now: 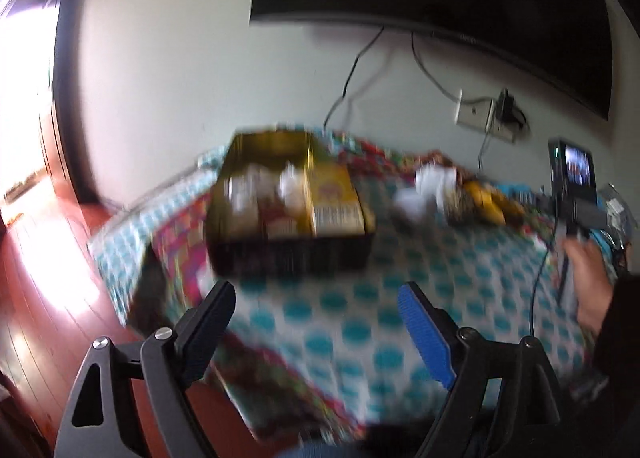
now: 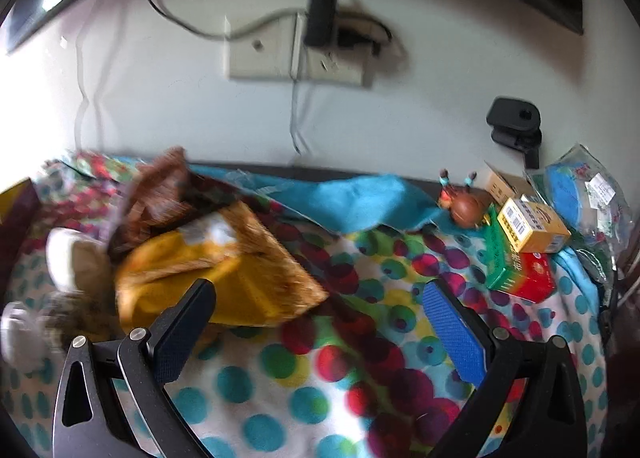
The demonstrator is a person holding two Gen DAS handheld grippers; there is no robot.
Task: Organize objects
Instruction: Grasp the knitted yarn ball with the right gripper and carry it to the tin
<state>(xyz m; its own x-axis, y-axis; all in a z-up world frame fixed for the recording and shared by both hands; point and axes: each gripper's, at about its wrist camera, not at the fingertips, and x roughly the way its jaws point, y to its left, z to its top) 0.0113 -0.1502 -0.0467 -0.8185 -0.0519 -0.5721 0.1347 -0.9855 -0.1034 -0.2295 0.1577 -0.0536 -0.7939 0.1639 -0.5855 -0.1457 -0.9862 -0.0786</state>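
Note:
A gold tin box (image 1: 290, 194) with a dark outer wall sits on the dotted tablecloth (image 1: 360, 322); several white packets and a yellow carton lie in it. My left gripper (image 1: 316, 302) hangs open in front of the box, nothing between its fingers. In the right wrist view a yellow and brown snack bag (image 2: 224, 258) lies on the cloth just ahead of my right gripper (image 2: 320, 298), which is open and empty. At the right stand a yellow box (image 2: 532, 226) on a green and red box (image 2: 520, 274), with a small brown figurine (image 2: 464, 206) beside them.
White cups (image 2: 72, 258) and crumpled wrappers lie left of the snack bag. A clear bag (image 2: 584, 194) sits at the far right by the wall. A person's hand (image 1: 592, 282) holds the other gripper at the right of the left wrist view. Red wooden floor (image 1: 48, 266) lies left of the table.

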